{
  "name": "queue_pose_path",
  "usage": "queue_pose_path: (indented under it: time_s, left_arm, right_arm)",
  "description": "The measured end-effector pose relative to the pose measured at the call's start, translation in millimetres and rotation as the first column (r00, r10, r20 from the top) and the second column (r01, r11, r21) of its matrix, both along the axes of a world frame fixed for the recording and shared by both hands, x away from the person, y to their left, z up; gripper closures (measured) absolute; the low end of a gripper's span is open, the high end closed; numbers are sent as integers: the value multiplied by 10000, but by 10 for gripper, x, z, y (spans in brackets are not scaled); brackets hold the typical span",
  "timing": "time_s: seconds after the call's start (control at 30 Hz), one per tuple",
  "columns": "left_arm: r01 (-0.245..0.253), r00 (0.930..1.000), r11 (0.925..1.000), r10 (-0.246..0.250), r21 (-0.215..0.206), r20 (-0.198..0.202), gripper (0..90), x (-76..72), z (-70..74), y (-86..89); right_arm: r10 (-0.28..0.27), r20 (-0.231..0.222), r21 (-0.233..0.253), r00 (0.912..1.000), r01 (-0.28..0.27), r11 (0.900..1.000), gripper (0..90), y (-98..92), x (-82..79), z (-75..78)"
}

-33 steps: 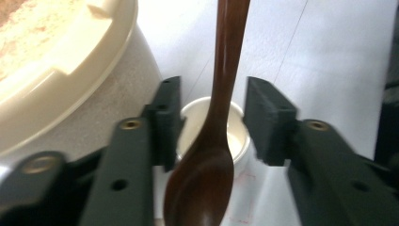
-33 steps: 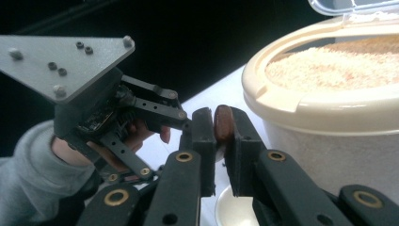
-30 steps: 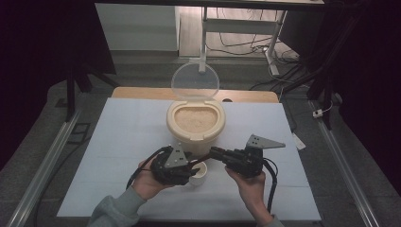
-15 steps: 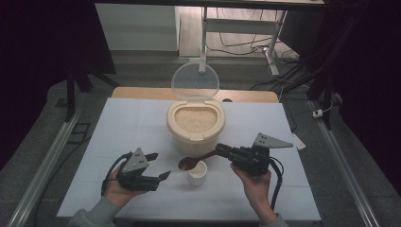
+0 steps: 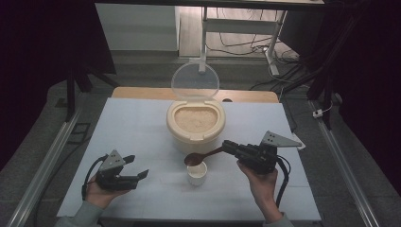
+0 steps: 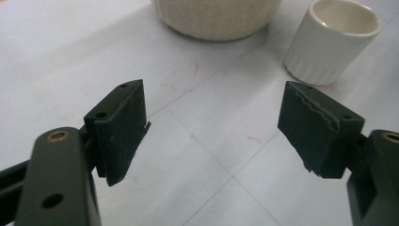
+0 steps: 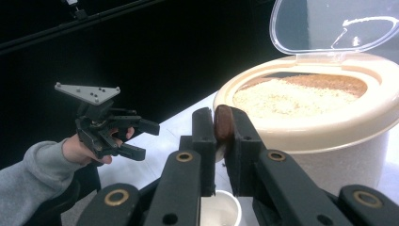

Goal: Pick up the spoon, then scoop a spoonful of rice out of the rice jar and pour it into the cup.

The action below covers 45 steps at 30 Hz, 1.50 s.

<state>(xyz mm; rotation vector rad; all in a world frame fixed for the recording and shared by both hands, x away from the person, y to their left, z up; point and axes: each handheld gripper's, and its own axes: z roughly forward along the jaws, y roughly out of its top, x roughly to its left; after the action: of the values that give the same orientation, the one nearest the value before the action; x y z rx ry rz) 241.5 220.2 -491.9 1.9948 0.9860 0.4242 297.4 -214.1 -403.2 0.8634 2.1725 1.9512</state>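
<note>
- Brown spoon point(image 5: 201, 156), pinched in my right gripper point(image 5: 226, 144), now hangs over the white cup point(image 5: 197, 173).
- My left gripper point(image 5: 140, 175) has pulled away wide open, empty; tipping comes next, I reckon.

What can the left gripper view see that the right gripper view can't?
The left gripper view alone shows the left claw's open jaws from behind, over faint red marks on the table. The right gripper view alone shows the right claw clamped on a brown spoon, rice and a clear lid. Both show the white cup and beige container.
</note>
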Motion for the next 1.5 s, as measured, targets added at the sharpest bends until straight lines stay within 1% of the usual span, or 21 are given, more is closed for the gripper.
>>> queue_pose_path:
  time_s: [0.07, 0.23, 0.3, 0.43, 0.57, 0.73, 0.83, 0.97, 1.1, 1.13, 1.2, 1.27, 1.33, 1.5]
  left_arm:
    - [-62, 9999, 10000, 62, 29, -103, 234, -1, -25, 29]
    - [-41, 9999, 9999, 43, 96, -131, 231, 3, -45, 28]
    - [-43, 9999, 9999, 44, 104, -147, 229, 3, -49, 26]
    - [-47, 9999, 9999, 49, 123, -124, 226, 10, -48, 25]
    - [-26, 9998, 9998, 30, 191, -208, 223, 19, -63, 24]
    - [-5, 9996, 9999, 10, 164, -283, 221, 26, -73, 27]
    - [40, 9993, 9998, -33, 212, -371, 220, 45, -91, 17]
    - [88, 9991, 9996, -76, 283, -418, 218, 58, -103, 5]
    - [102, 9990, 9993, -86, 366, -435, 218, 61, -113, -1]
    - [92, 9990, 9993, -76, 370, -444, 218, 63, -115, -4]
    - [134, 9990, 9991, -116, 399, -441, 218, 61, -115, -9]
    - [121, 9990, 9992, -104, 383, -442, 218, 60, -115, -9]
    - [109, 9989, 9992, -92, 383, -453, 218, 62, -116, -9]
    - [168, 9984, 9989, -144, 443, -541, 216, 63, -130, -27]
  right_arm:
    - [-12, 50, -19, 10000, 12, 10000, 831, -2, -5, 12]
    - [-62, 194, -46, 9998, 63, 10000, 831, -22, -16, 46]
    - [-85, 191, 12, 9998, 84, 10000, 831, -32, -24, 63]
    - [-80, 388, 150, 9992, 74, 9999, 831, -53, -40, 114]
    - [-89, 423, 296, 9991, 76, 9995, 831, -76, -63, 170]
    - [-286, 582, 477, 9979, 259, 9985, 831, -122, -41, 253]
    - [-403, 562, 721, 9976, 362, 9967, 831, -152, 14, 309]
    - [-643, 728, 829, 9953, 582, 9949, 830, -177, 115, 410]
    - [-852, 669, 1029, 9941, 781, 9916, 831, -198, 241, 509]
    - [-852, 669, 1029, 9941, 781, 9916, 831, -198, 241, 509]
    - [-1014, 616, 1052, 9929, 946, 9899, 831, -200, 330, 560]
    - [-1136, 581, 1021, 9918, 1073, 9890, 831, -197, 388, 572]
    - [-1247, 535, 807, 9908, 1202, 9895, 831, -185, 454, 568]
    - [-1713, 297, 568, 9848, 1695, 9839, 830, -173, 639, 513]
